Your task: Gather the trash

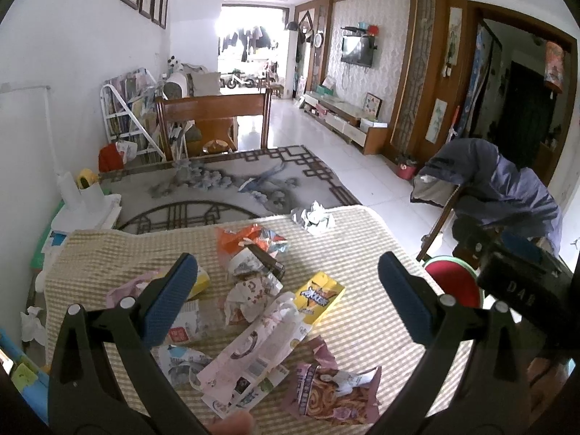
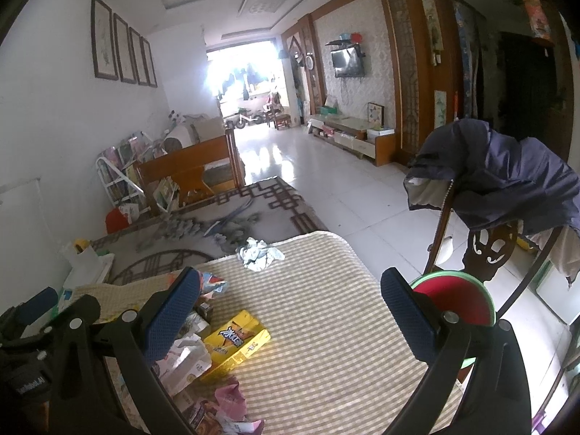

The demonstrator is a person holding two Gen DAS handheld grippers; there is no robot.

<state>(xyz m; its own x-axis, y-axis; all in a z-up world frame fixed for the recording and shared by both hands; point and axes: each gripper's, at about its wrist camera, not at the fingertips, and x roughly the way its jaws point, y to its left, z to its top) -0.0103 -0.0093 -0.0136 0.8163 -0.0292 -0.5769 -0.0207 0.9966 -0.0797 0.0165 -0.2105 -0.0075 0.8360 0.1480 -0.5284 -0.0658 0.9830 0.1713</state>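
Trash lies scattered on a checked beige table mat [image 1: 366,253]: a yellow snack box [image 1: 319,296], a pink-white wrapper [image 1: 253,355], a pink snack bag [image 1: 337,395], an orange wrapper [image 1: 250,239] and a crumpled tissue [image 1: 314,216] at the far edge. My left gripper [image 1: 288,286] hovers open above the pile, nothing between its blue pads. In the right wrist view the right gripper [image 2: 290,308] is open too, over bare mat, with the yellow box [image 2: 235,340] beside its left finger and the tissue [image 2: 259,253] farther off.
A red bin with a green rim [image 2: 456,301] stands beside the table on the right, below a wooden chair draped with a dark jacket [image 2: 500,174]. White boxes [image 1: 81,206] sit at the mat's far left. A grey rug [image 1: 224,185] and tiled floor lie beyond.
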